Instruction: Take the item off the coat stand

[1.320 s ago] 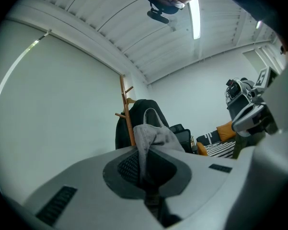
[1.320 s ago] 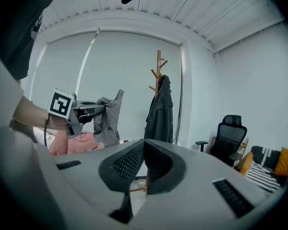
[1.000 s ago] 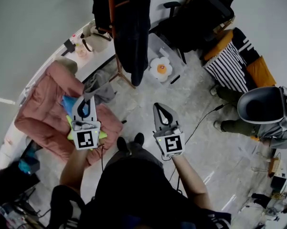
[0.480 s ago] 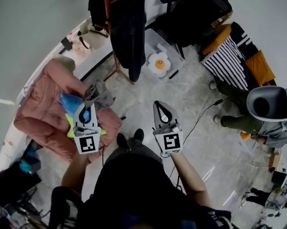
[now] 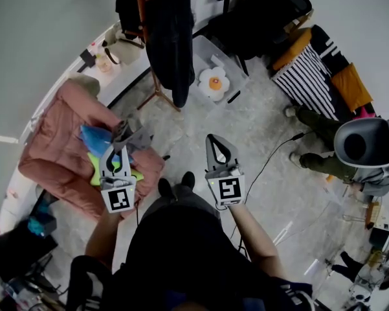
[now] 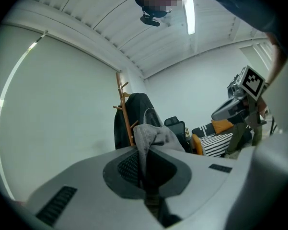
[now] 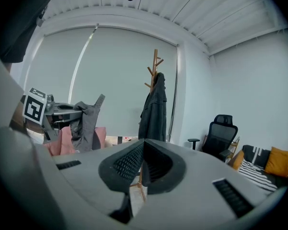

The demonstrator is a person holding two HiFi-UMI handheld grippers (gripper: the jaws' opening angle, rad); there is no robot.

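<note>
My left tool (image 5: 120, 137) pinches just a fold of the grey garment (image 5: 137, 137), which may slip free; my right tool (image 5: 212, 138) sits closed, empty.

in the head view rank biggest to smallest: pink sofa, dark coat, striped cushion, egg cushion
1. Pink sofa
2. Dark coat
3. Striped cushion
4. Egg cushion
The coat hangs nearer the camera, so this ranks looks only.
</note>
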